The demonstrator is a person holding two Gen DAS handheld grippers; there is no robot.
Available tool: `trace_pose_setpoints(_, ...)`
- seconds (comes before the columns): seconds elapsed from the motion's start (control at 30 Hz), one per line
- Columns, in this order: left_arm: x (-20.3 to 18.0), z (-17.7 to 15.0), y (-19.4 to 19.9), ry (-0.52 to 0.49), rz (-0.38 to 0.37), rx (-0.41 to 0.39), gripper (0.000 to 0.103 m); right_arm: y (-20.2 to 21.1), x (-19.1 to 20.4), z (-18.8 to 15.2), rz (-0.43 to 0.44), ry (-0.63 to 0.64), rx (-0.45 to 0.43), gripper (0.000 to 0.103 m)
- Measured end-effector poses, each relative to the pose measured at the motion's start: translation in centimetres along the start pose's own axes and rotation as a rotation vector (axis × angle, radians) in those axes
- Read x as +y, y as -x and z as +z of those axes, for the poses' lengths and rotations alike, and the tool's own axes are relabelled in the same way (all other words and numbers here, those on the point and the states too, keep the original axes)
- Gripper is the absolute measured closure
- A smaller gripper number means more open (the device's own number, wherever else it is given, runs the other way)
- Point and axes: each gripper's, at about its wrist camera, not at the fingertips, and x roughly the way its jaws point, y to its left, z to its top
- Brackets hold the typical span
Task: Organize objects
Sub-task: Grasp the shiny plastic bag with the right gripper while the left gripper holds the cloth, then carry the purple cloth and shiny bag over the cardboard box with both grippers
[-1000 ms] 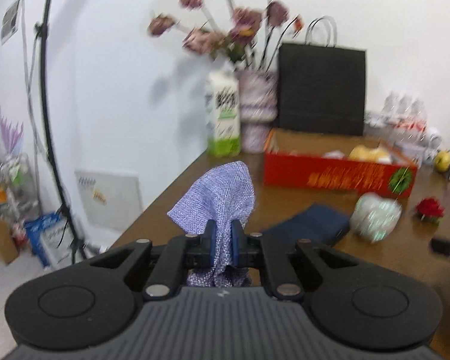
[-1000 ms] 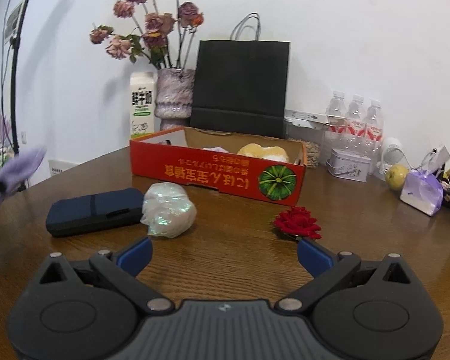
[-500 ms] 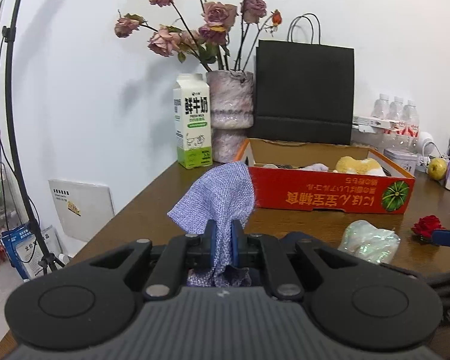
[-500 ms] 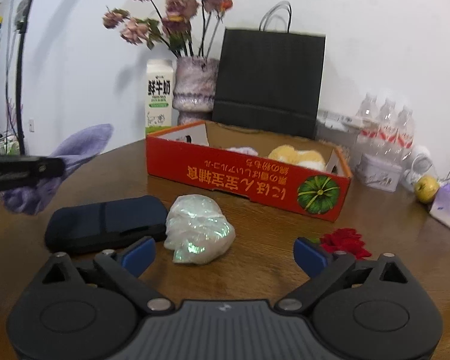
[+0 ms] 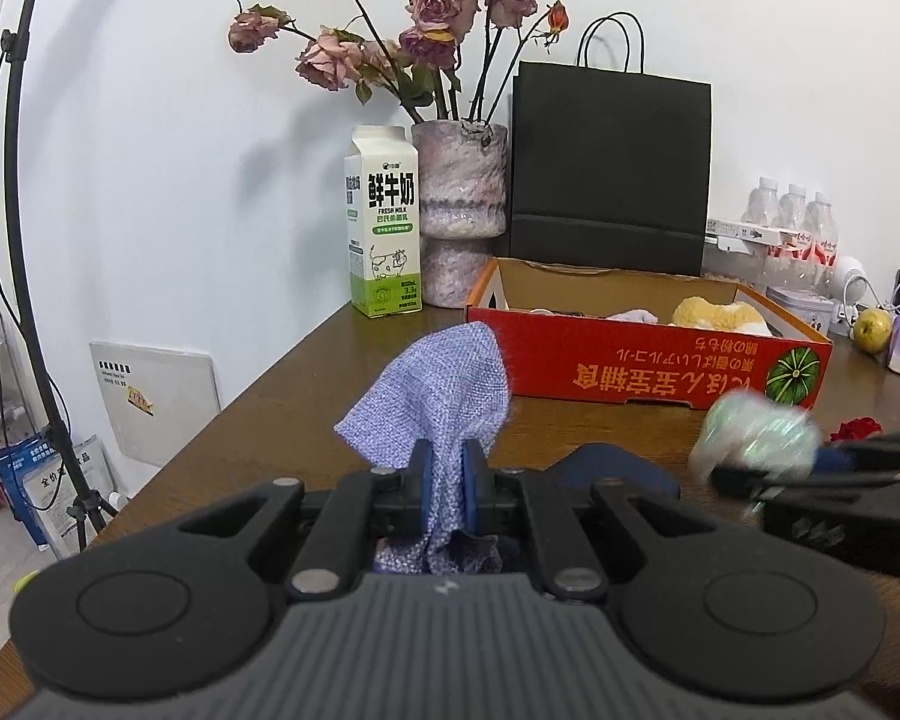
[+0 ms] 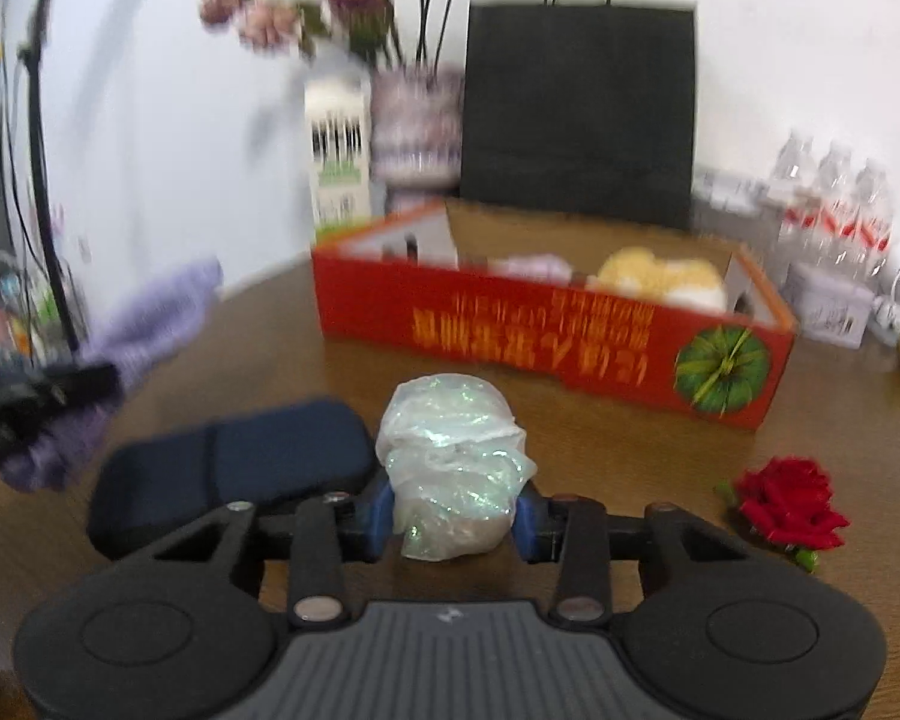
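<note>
My left gripper (image 5: 447, 474) is shut on a lilac woven cloth (image 5: 438, 390), which stands up from its blue pads above the brown table. The right wrist view shows the same cloth (image 6: 150, 324) blurred at the left. My right gripper (image 6: 453, 513) is closing its jaws on a crumpled iridescent plastic bag (image 6: 450, 444), and both blue pads touch its sides. In the left wrist view that bag (image 5: 756, 432) shows as a blur at the right. A red cardboard box (image 6: 510, 330) lies behind, holding a yellow plush thing and a pale cloth.
A navy case (image 6: 228, 468) lies just left of the bag. A red rose (image 6: 786, 501) lies to the right. A milk carton (image 5: 384, 234), a vase of dried roses (image 5: 459, 192) and a black paper bag (image 5: 609, 168) stand at the back wall. Water bottles and an apple are at far right.
My right gripper went forward to the plastic bag and its jaws came in from wide open onto the bag. My left gripper shifted a little across the table with the cloth still pinched.
</note>
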Motion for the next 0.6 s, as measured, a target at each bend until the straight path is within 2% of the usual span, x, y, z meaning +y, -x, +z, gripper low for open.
trace_pose_setpoints(0.07,0.0,0.0,0.0,0.000,0.002,-0.001,0.092,1.7,0.1,-0.4,-0.004,0.012,-0.074,0.067)
trace_pose_setpoints(0.2,0.0,0.1,-0.1,0.008,0.003,0.002,0.092,4.2,0.3,-1.3,-0.027,0.049,-0.128,0.067)
trace_pose_setpoints(0.6,-0.1,0.0,0.0,0.003,-0.011,0.004,0.092,8.1,-1.0,-2.3,-0.050,0.026,-0.180,0.067)
